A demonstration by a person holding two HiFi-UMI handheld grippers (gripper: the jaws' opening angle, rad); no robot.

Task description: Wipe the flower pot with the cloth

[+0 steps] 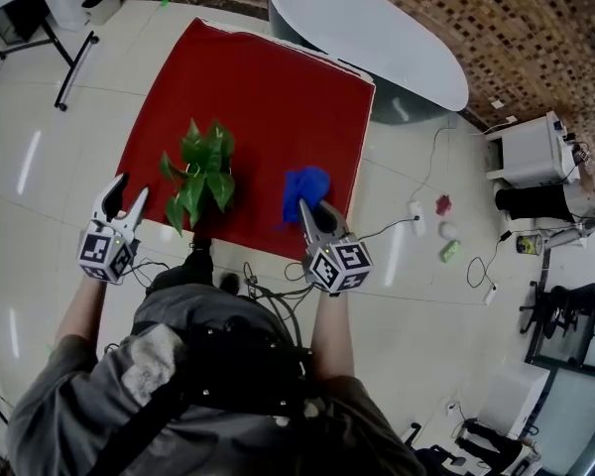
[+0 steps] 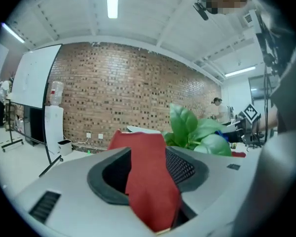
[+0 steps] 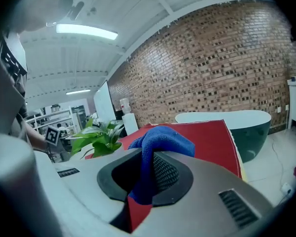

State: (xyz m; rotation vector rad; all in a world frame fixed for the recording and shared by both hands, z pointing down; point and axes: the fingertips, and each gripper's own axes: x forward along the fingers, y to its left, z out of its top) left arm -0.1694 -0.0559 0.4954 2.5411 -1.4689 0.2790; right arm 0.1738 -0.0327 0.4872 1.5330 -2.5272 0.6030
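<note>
Biggest thing first: a red table top (image 1: 268, 87) is seen filling the middle of the floor, w/ a white tub (image 1: 377, 28) parked at its far right corner. At the near edge of the red, left of centre, the potted plant (image 1: 200, 172) is stood. The pot itself is hidden under the leaves from above, so how clean it is can't be judged tbh. Just right of the plant, also by the near edge, the blue cloth (image 1: 305, 188) is held, and it looks lifted off the red.

Progress, imo: the cloth's been picked up, but no contact w/ the pot is shown. Cloth and plant are near, not touching. So the wiping is reckoned as not yet started and basically everything's left: pot to be steadied, cloth to be brought onto it and rubbed round.

Tongs: the right gripper (image 1: 313, 211) is clamped onto the cloth. A fold of blue is pinched between the pads and the rest is bunched over the tips. It's pointed away from the person, only slightly downward.

The left gripper (image 1: 131, 188) is sat left of the plant, near but apart from it, jaws abt halfway apart w/ nothing in them. Only red table is seen through the gap, w/ the leaves off to the right. It's pointed roughly level too, prob so the pot can be braced.
</note>
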